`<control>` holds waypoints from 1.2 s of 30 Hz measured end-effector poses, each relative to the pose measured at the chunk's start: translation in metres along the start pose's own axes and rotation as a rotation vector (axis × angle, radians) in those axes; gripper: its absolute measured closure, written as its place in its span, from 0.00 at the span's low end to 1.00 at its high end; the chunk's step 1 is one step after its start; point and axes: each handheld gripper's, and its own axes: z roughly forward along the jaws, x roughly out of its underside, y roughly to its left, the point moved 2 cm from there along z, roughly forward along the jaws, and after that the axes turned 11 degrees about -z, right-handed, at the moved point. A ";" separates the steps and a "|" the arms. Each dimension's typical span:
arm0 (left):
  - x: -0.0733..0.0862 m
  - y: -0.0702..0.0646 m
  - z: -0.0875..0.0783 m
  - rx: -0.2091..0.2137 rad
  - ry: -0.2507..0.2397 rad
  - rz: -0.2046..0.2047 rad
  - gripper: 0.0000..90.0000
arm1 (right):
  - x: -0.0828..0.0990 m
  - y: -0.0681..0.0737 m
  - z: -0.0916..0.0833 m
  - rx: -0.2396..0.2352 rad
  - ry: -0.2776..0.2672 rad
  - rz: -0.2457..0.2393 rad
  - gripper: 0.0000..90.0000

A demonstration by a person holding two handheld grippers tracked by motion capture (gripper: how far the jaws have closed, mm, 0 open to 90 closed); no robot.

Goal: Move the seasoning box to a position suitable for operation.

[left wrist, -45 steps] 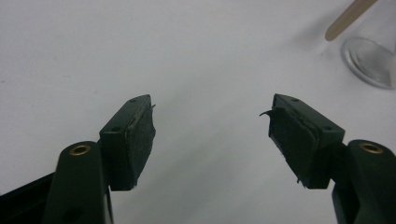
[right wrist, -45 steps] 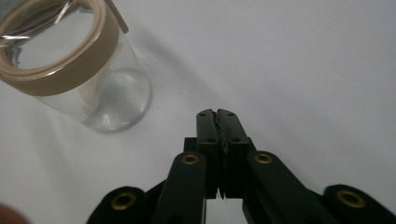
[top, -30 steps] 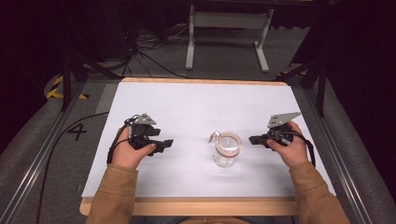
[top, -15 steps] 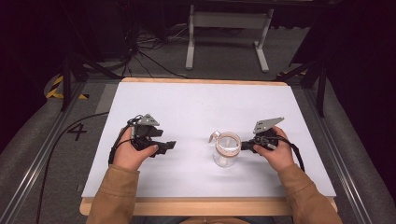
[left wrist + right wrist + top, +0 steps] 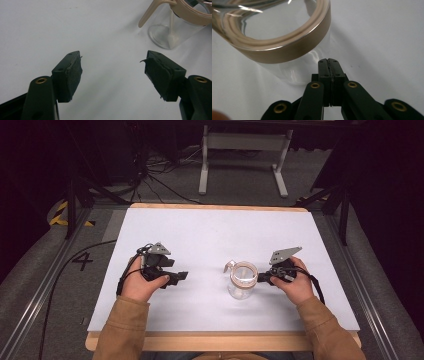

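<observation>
One clear glass jar (image 5: 242,281) stands upright on the counter (image 5: 210,235), mouth up. The right tool (image 5: 329,62), pressed together, nears its wall; the left tool (image 5: 113,72) is spread, and its view shows the tan handle.

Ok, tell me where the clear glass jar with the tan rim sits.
In the high view the clear glass jar with the tan rim stands on the white table, right of centre, just left of the shut right gripper.
</observation>
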 end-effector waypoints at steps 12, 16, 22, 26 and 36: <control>-0.003 0.001 0.006 0.011 0.009 0.008 0.34 | -0.009 0.018 0.000 -0.022 0.032 -0.043 1.00; -0.005 0.000 0.009 0.032 0.024 0.070 0.45 | -0.012 0.026 0.001 -0.025 0.045 -0.064 1.00; -0.009 -0.003 0.015 0.056 0.026 0.108 0.57 | -0.016 0.038 0.004 -0.041 0.062 -0.098 1.00; -0.011 -0.005 0.020 0.074 0.034 0.125 0.65 | -0.018 0.045 0.006 -0.049 0.060 -0.112 1.00; -0.018 -0.010 0.033 0.081 0.040 0.135 0.99 | -0.015 0.049 -0.002 -0.047 0.029 -0.110 1.00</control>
